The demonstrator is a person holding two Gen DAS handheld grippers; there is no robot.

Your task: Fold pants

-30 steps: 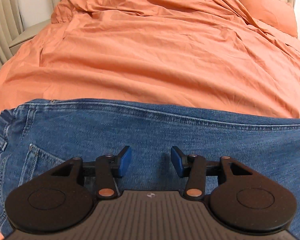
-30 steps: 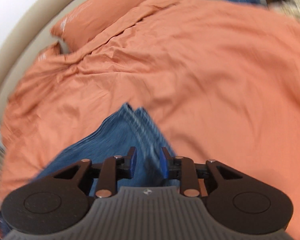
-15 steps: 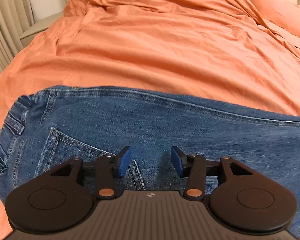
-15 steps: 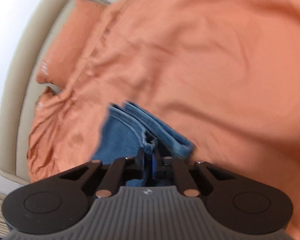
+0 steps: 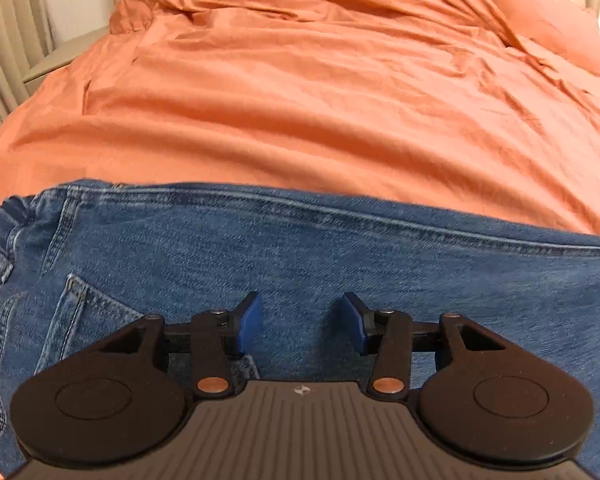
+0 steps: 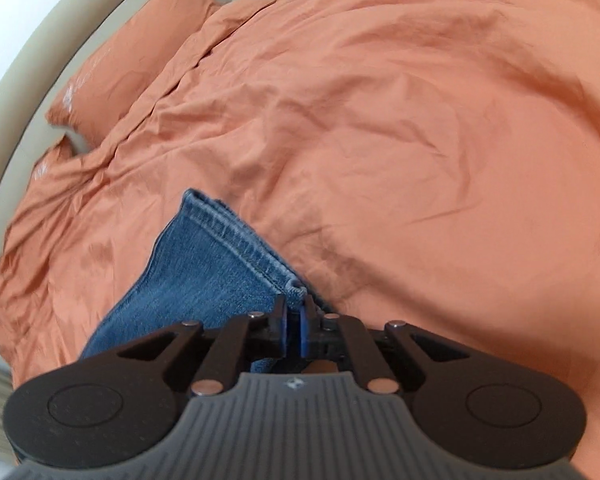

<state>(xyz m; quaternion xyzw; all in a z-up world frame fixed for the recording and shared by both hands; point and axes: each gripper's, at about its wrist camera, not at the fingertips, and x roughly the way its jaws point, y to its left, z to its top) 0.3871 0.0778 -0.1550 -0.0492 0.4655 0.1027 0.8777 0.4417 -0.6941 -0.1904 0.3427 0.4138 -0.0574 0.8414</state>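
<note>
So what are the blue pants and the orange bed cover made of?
The jeans look like denim: heavy blue cloth with a faded, speckled weave and thick stitched seams. The orange duvet cover looks like thin matte cotton or a similar woven cloth, since it creases into many fine wrinkles; the exact fibre can't be told.

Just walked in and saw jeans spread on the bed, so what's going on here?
A person is folding jeans on an orange bedspread, with a claw in each hand. The right claw has closed on the hem corner of a leg. The left claw hangs open over the seat, near the back pocket, gripping nothing. No fold is made yet.
</note>
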